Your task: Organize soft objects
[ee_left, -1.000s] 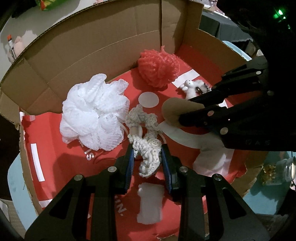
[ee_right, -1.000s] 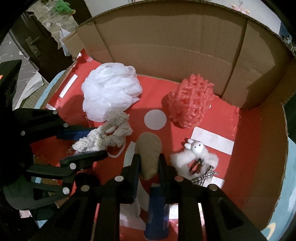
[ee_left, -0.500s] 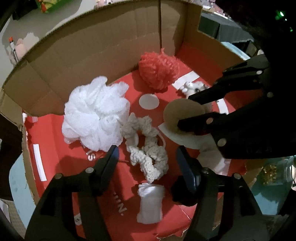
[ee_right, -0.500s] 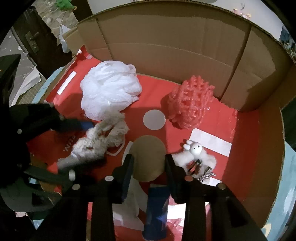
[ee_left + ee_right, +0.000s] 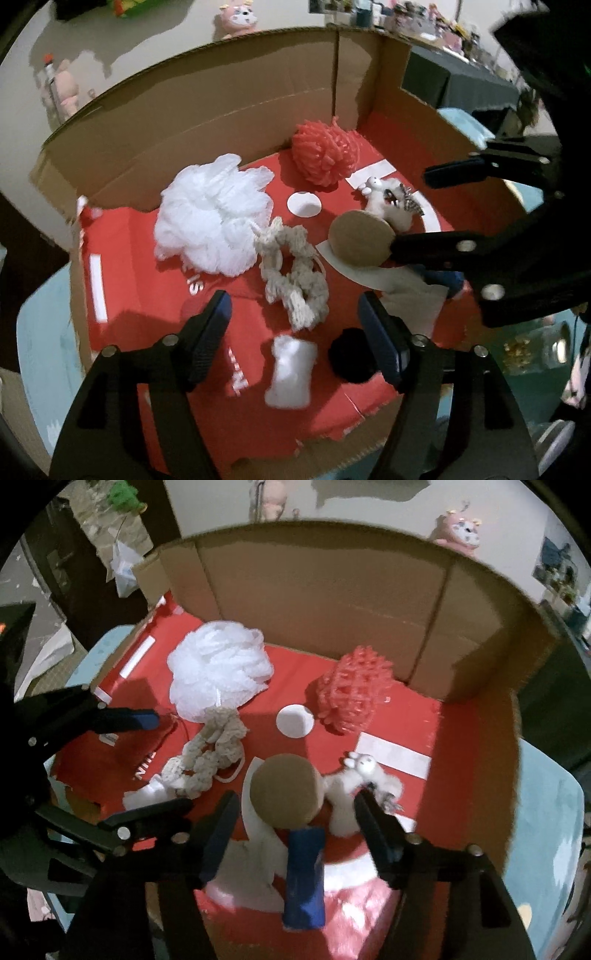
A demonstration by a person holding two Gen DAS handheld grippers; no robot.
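Note:
An open cardboard box (image 5: 221, 110) with a red floor holds the soft things. My left gripper (image 5: 295, 314) hangs over a cream crocheted band (image 5: 291, 269); its jaws are opening and touch nothing. My right gripper (image 5: 295, 812) hovers above a tan round puff (image 5: 286, 794), its jaws opening too, clear of the puff. A blue piece (image 5: 304, 878) lies just below the puff. On the floor behind rest a white mesh loofah (image 5: 210, 218), a red loofah (image 5: 325, 155) and a small white bunny plush (image 5: 362, 775). The right gripper (image 5: 432, 210) shows at the right of the left wrist view.
A small white pad (image 5: 291, 373) and a black lump (image 5: 349, 360) lie near the box's torn front edge. Box walls (image 5: 332, 590) close the back and right side. The box sits on a light blue surface (image 5: 40, 332). Pink plush toys (image 5: 458, 528) stand beyond.
Both grippers were shut, the left on the cream band and the right on the tan puff. Both have let go, spread their jaws wide and lifted off. Band and puff stay on the floor.

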